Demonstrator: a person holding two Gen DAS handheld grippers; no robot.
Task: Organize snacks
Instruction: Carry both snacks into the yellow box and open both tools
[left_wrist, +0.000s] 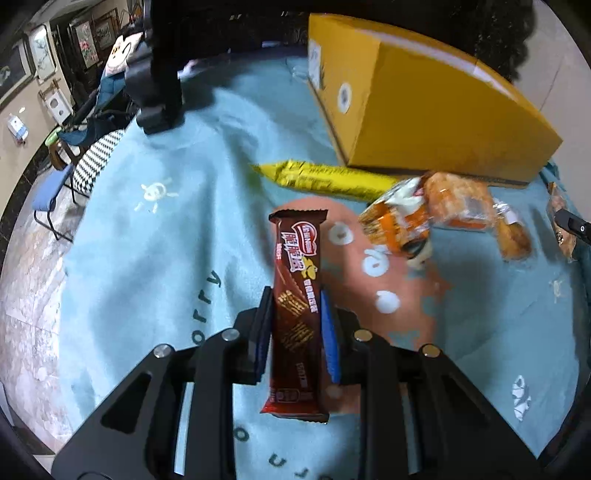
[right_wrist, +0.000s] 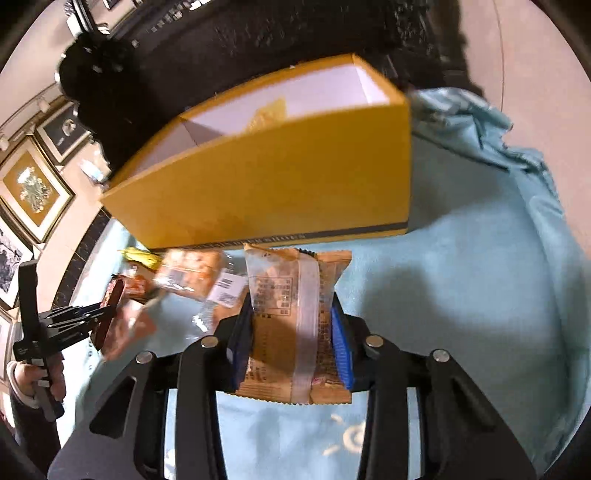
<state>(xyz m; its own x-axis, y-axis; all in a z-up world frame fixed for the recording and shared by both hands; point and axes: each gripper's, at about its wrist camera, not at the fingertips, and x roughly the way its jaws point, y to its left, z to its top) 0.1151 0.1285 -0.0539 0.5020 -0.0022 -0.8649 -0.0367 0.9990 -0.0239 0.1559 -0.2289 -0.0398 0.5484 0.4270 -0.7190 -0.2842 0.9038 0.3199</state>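
Fingers of the left gripper (left_wrist: 295, 325) clamp a chocolate wafer bar (left_wrist: 297, 314); the right gripper (right_wrist: 291, 332) pinches a tan snack packet (right_wrist: 295, 317). Lift both above the yellow box (right_wrist: 280, 192) rim before releasing inside.

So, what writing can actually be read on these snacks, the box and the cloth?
"Nestle": logo on the brown wafer bar in the left tool.
Chinese lettering on that bar: present, not legible to me.
Print on the tan packet in the right tool: too blurred.
Strip along the yellow box base: too blurred.
Dark letters on the blue cloth: cut off, no whole word.
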